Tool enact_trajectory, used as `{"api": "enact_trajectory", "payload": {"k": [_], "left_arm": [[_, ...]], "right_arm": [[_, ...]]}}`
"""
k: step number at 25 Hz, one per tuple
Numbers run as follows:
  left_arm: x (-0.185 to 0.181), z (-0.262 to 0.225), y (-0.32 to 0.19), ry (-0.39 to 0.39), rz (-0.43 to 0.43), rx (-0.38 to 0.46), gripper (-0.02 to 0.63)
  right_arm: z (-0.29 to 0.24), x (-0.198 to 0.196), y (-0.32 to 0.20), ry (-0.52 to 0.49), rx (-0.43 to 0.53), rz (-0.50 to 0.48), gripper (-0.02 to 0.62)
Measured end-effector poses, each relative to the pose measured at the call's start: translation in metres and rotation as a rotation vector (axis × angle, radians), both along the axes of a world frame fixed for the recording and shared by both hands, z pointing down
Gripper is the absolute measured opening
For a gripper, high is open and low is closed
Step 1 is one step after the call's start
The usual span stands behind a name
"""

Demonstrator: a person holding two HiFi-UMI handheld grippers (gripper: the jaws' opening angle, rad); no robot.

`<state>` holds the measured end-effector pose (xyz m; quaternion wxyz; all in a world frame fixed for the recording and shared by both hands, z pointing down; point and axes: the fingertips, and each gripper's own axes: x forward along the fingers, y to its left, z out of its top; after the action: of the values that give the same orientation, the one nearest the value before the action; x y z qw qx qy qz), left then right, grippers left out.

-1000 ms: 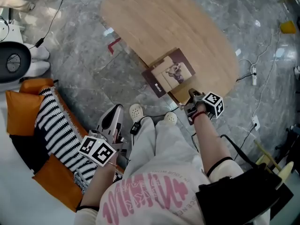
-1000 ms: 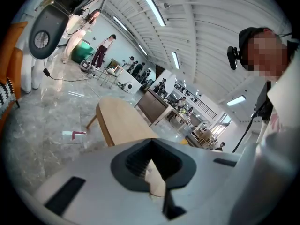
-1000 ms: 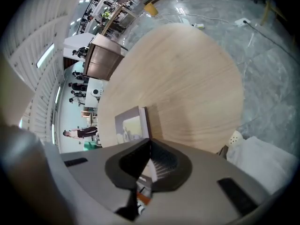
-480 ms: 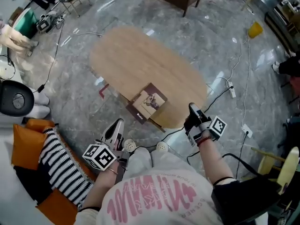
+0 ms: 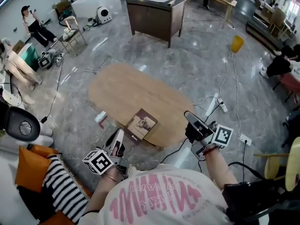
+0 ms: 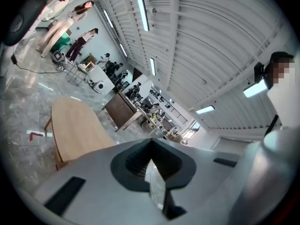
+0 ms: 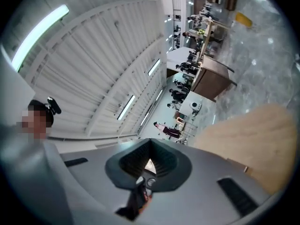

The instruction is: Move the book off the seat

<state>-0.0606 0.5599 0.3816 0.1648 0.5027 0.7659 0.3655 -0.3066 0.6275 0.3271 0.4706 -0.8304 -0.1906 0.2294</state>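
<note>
book (image 5: 142,124) lay flat at the worktop's (image 5: 122,88) 6 o'clock edge. i judged it stiff and light, best pinched at its overhanging corner. left gripper (image 5: 119,135) and right gripper (image 5: 189,116) jaws were closed, empty.

A white tee (image 5: 154,198) w/ large pink lettering across it is worn, and a thin red band (image 5: 206,149) is seen at the rt wrist. The left gripper (image 5: 119,136) is finished in pale grey w/ black inner faces, the right gripper (image 5: 189,116) mostly in black, and a white cube (image 5: 99,162) w/ black square markers is fitted to each. In both gripper views a smooth grey body w/ a dark V-shaped recess and narrow black side slots is shown.
</note>
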Motion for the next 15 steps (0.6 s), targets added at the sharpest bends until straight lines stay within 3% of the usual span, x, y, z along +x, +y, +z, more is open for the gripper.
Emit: {"api": "enact_trajectory", "payload": {"k": [6, 15], "left_arm": [[-0.025, -0.037, -0.003, 0.069, 0.101, -0.064, 0.008], [-0.019, -0.032, -0.018, 0.073, 0.060, -0.054, 0.008]], "right_arm": [[-0.012, 0.001, -0.013, -0.181, -0.105, -0.006, 0.009], [-0.010, -0.010, -0.008, -0.136, -0.043, 0.019, 0.008]]}}
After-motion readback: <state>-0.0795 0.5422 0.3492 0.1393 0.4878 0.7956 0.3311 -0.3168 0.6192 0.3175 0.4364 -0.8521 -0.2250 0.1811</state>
